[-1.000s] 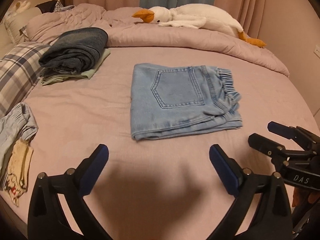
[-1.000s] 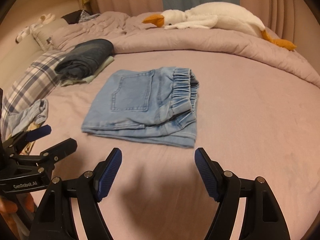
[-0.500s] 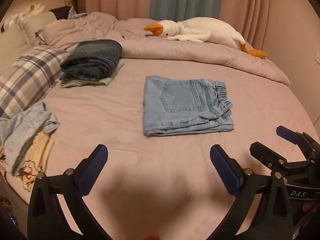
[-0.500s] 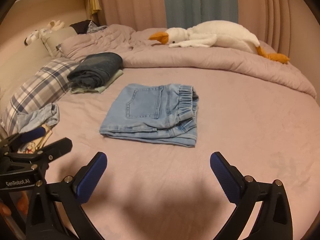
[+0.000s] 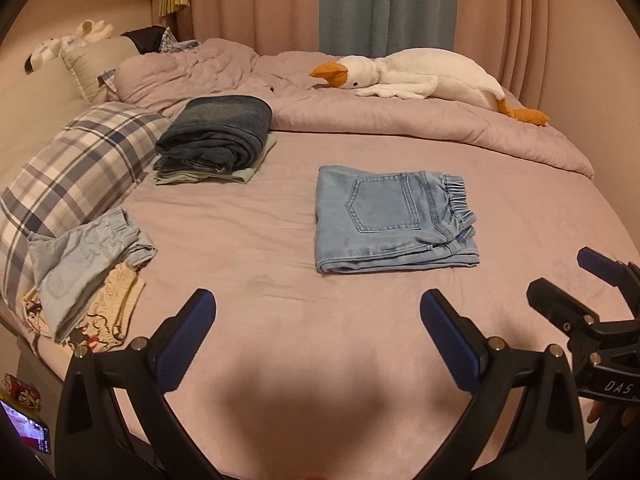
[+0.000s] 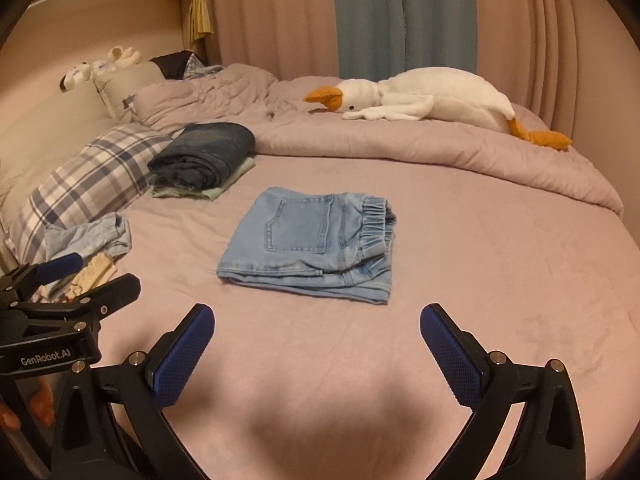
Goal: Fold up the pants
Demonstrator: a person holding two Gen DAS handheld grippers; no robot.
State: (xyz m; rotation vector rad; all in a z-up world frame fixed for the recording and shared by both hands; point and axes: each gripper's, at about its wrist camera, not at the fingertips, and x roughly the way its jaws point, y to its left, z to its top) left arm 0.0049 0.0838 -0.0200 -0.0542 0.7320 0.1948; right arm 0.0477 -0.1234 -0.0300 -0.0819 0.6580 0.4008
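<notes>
Both tongs (image 5: pixel 318 312) (image 6: pixel 317 326) spread, folded pants (image 5: pixel 394 218) ahead, apart.

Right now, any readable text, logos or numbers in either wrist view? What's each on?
"DAS": on the body of the right gripper, at the right edge of the left wrist view.
"GenRobot.AI": on the body of the left gripper, at the left edge of the right wrist view.
Phone screen, lower left corner of the left wrist view: lit, content too small to read.
Printed cloth under the pale shorts: cartoon figures, no legible words.

Pink curtains (image 5: pixel 260 0) behind mauve bed (image 5: pixel 280 320)
</notes>
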